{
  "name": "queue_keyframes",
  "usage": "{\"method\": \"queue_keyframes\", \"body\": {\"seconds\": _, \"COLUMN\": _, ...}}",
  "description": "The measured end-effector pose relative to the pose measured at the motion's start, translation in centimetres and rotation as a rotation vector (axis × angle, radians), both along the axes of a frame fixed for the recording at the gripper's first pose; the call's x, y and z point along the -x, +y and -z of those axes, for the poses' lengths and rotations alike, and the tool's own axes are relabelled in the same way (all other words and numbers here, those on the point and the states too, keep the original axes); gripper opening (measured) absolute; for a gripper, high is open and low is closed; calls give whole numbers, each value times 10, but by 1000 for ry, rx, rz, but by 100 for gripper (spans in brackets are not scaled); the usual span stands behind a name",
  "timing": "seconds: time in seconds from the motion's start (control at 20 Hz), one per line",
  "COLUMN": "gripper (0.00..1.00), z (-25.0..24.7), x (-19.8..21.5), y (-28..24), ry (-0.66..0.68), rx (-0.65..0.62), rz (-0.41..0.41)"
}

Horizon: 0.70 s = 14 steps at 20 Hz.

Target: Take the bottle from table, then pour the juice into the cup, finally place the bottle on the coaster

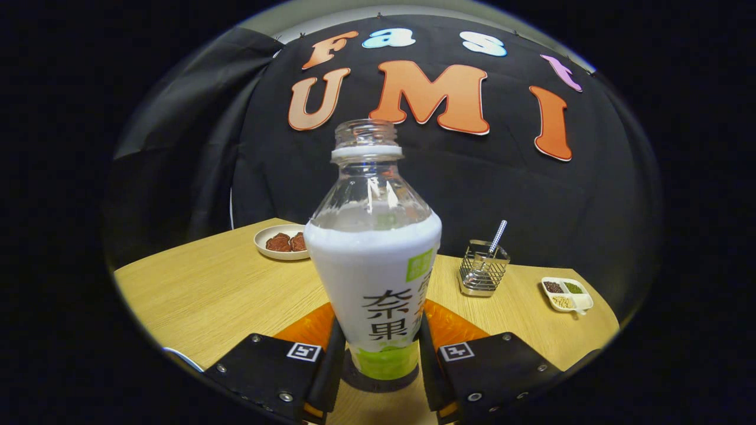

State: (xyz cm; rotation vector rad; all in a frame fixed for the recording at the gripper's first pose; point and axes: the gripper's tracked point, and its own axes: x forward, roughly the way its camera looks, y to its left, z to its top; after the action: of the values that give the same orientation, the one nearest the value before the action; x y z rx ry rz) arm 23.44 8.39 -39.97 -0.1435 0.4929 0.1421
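- Gripper [378, 354] sits lowest and nearest, its two fingers closed in on the bottle [375, 277] from either side, low on the body near the base; both appear to press on the label, so the hold looks firm rather than loose.
- Bottle stands upright between the fingers with its cap off and the neck open; holding it low keeps the open mouth clear for tipping, though the white juice fills most of it and makes it top-heavy in such a grip.
- Coaster [455, 324], an orange disc on the bench [201, 295], shows on both sides of the bottle just behind the fingers. The bottle's base seems to be over or on it, but I cannot tell whether it rests or hangs just above.
- Wire basket [483, 271] with a striped straw stands further back toward the right side of the bench, well apart from the bottle.
- Small divided tray [567, 293] of seeds lies near the right edge.
- Plate [283, 242] with brown pieces sits near the far edge, behind and left of the bottle.
- Judging by the upright pose over the coaster, this is either the take or the final set-down.
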Motion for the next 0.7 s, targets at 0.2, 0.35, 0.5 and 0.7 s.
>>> {"method": "queue_keyframes", "body": {"seconds": 0.2, "gripper": 58, "z": 15, "x": 2, "y": 3, "ry": 46, "rx": -29, "rz": 8}}
{"method": "queue_keyframes", "body": {"seconds": 0.35, "gripper": 58, "z": 22, "x": 2, "y": -2, "ry": 65, "rx": -48, "rz": 30}}
{"method": "queue_keyframes", "body": {"seconds": 0.5, "gripper": 58, "z": 31, "x": 5, "y": -6, "ry": 100, "rx": -88, "rz": 55}}
{"method": "queue_keyframes", "body": {"seconds": 0.7, "gripper": 61, "z": 33, "x": 5, "y": -6, "ry": 94, "rx": -98, "rz": 64}}
